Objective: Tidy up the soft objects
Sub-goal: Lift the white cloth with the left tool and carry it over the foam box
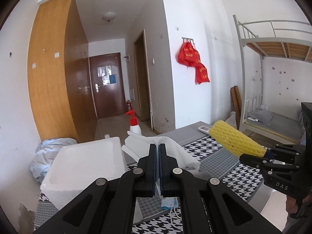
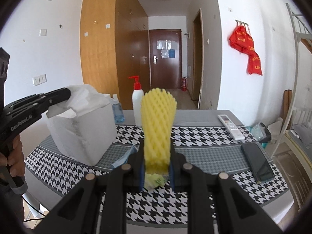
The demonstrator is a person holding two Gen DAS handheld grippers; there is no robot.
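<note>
Black fingers (image 1: 158,148) of the left gripper (image 1: 158,150) fill the bottom of the left wrist view, clenched on a white cloth (image 1: 175,152) that fans out above and to the right of their tips. At the lower left of that frame a white foam box (image 1: 83,165) stands on the houndstooth desk (image 1: 224,167), and a blue mask (image 1: 169,204) lies on the desk under the fingers.

In the right wrist view the right gripper (image 2: 157,167) is grasping the base of a yellow foam net (image 2: 158,124), which stands up the centre of the frame, clear of the desk. Beyond it, at the desk's far edge, are a red-topped pump bottle (image 2: 137,105) and a small blue bottle (image 2: 118,111). At the right of that frame lie a remote (image 2: 231,124) and a phone (image 2: 257,162). At the left edge a hand (image 2: 14,154) grips the left gripper's handle, the cloth above the box.
</note>
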